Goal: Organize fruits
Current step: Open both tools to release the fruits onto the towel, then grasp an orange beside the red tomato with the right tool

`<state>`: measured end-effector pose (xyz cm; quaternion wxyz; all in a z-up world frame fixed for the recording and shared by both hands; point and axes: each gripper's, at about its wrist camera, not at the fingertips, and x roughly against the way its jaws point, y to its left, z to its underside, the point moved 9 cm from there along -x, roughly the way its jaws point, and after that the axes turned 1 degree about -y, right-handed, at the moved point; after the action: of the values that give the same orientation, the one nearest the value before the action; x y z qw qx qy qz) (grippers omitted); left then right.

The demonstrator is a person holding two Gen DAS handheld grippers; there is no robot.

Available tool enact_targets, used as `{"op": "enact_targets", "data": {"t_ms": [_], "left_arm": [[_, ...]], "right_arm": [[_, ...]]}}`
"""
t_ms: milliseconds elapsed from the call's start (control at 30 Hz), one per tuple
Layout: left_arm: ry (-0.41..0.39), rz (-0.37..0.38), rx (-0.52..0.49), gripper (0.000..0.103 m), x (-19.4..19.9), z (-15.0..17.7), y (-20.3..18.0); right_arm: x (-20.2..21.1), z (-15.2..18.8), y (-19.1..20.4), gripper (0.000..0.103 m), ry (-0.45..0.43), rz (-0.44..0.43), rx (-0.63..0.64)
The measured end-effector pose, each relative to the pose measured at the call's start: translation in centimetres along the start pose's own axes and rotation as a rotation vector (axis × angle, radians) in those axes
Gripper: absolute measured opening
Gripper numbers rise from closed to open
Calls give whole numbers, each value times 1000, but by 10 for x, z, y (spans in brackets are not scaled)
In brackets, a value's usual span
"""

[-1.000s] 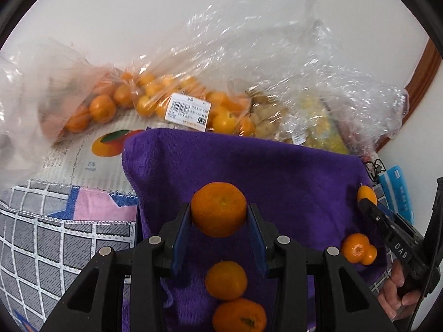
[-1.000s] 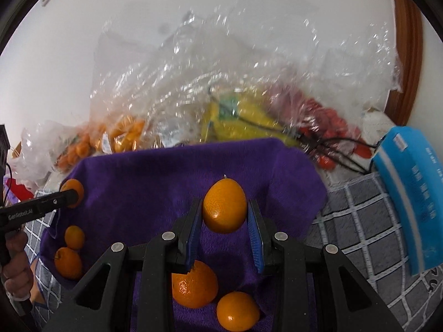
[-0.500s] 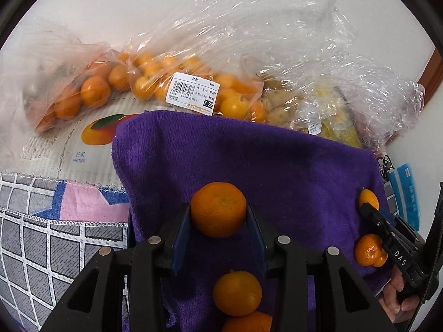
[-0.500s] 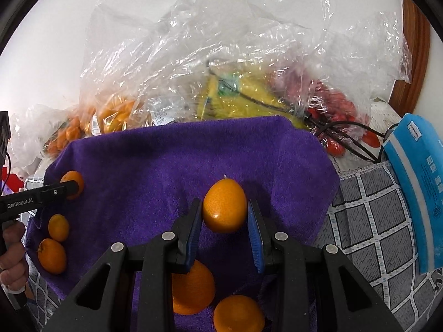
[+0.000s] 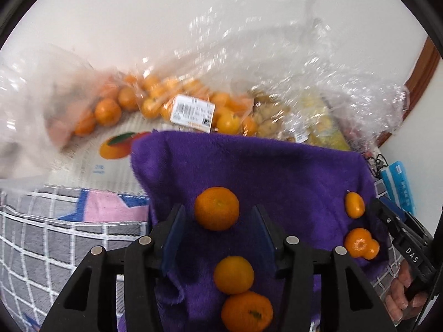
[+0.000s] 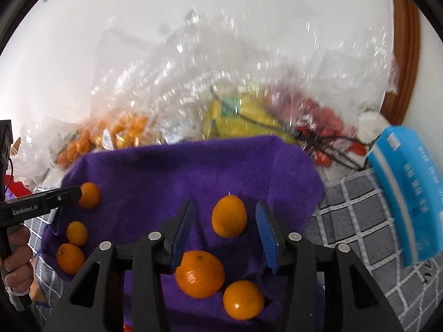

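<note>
Left wrist view: my left gripper (image 5: pixel 217 231) is spreading, its pads clear of the round mandarin (image 5: pixel 216 208) at frame centre on the purple towel (image 5: pixel 277 171), dimple facing up, no real long axis.

Right wrist view: my right gripper (image 6: pixel 225 233) is spreading too, letting go the oval kumquat (image 6: pixel 229 216) at centre; its long axis runs up the frame, stem tip uppermost.

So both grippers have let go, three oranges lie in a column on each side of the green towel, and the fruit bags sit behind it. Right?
One slip: the towel is purple, not green, as both wrist views show. The rest holds: the left gripper and right gripper are opening clear of their oranges, and the fruit bags lie behind.
</note>
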<state>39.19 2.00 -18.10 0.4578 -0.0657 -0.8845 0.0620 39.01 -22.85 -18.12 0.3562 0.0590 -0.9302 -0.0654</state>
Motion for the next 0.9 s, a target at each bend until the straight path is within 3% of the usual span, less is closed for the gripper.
{"op": "enact_targets", "data": {"t_ms": [233, 400, 733, 900], "left_arm": [[-73, 21, 21, 49, 51, 7, 6], [-94, 13, 28, 49, 75, 32, 6], [-87, 48, 36, 49, 102, 93, 14], [-54, 61, 57, 49, 103, 125, 30]], "right_arm": [[49, 8, 23, 48, -51, 51, 110], [78, 33, 32, 47, -73, 82, 142], [80, 112, 59, 39, 66, -39, 133], [68, 127, 66, 36, 94, -58, 112]]}}
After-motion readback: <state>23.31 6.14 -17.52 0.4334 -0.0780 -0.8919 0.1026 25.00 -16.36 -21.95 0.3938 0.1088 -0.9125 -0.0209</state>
